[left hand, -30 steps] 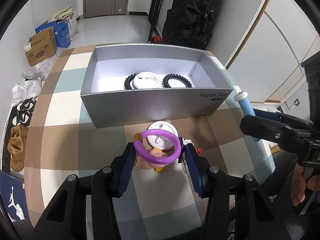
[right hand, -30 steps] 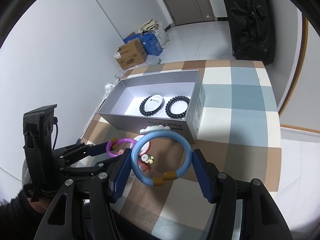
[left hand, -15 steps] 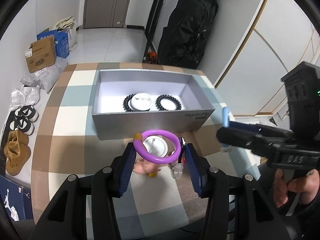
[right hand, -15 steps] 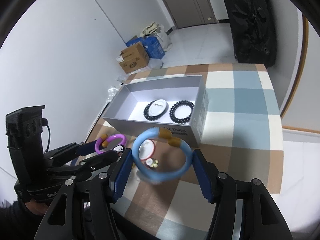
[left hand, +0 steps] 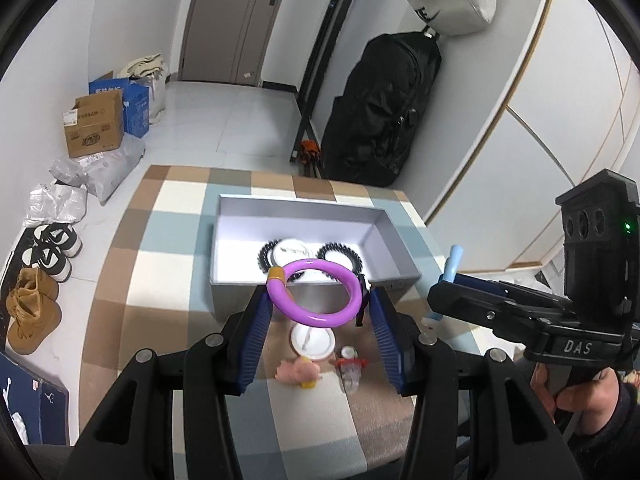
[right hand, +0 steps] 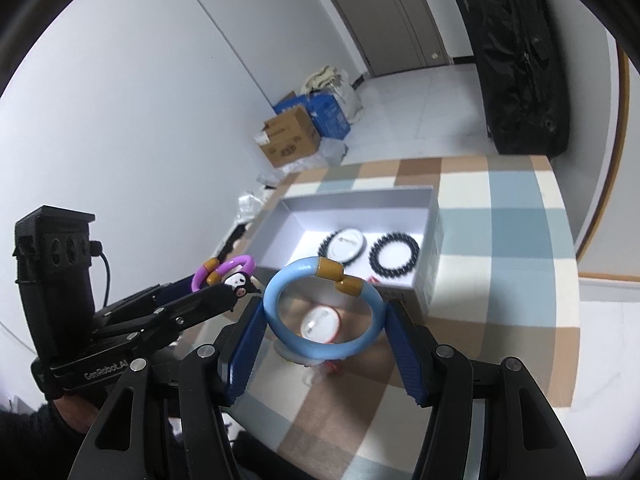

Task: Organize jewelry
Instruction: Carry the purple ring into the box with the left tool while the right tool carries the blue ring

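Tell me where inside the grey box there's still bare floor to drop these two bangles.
Inside the open grey cardboard box, the left part of the floor, between the left wall and the black beaded bracelet around a white round disc, is bare. The right part is crowded: that bracelet and a second black beaded bracelet lie side by side near the right wall.

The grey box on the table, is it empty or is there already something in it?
Not empty. The open grey box holds two black bead bracelets and a round white piece; the purple bangle and blue bangle are outside it.
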{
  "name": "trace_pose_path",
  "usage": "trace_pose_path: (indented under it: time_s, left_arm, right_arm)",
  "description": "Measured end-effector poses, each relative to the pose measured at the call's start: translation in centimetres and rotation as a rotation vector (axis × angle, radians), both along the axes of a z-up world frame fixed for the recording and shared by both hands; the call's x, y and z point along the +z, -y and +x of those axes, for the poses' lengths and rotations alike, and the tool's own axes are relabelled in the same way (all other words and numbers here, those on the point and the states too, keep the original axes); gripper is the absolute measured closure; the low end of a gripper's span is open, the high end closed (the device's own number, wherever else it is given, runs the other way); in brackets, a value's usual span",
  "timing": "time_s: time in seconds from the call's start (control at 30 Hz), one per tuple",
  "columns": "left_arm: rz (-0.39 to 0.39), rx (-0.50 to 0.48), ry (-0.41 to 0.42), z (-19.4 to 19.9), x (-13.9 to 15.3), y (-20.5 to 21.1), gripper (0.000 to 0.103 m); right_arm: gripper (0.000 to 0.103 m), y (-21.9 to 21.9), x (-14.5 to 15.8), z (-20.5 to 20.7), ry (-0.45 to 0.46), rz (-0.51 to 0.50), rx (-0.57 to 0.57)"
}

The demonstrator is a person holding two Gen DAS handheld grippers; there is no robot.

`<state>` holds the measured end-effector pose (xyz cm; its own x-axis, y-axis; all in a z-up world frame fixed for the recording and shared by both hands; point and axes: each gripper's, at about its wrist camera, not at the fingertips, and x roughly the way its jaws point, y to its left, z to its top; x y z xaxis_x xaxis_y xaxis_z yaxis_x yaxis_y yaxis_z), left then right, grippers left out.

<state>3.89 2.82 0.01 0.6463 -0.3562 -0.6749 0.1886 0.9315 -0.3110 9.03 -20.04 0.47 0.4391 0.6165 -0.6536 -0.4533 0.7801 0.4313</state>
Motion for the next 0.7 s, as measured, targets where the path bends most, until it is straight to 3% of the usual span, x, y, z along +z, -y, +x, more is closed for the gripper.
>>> trace_pose_path:
  time_s: [0.47,0.7]
  left_arm:
    - [0.024,0.038,0.027,2.8,0.3,0.2,0.059]
    - [-0.001,0.043,0.002,4.6,-0.2,0.5,0.059]
  right_arm:
    - [0.043,-1.4,1.0,3.5,0.001,0.06,-0.011]
    - [0.043,-1.1,0.4,6.1,-0.037,0.083,-0.054]
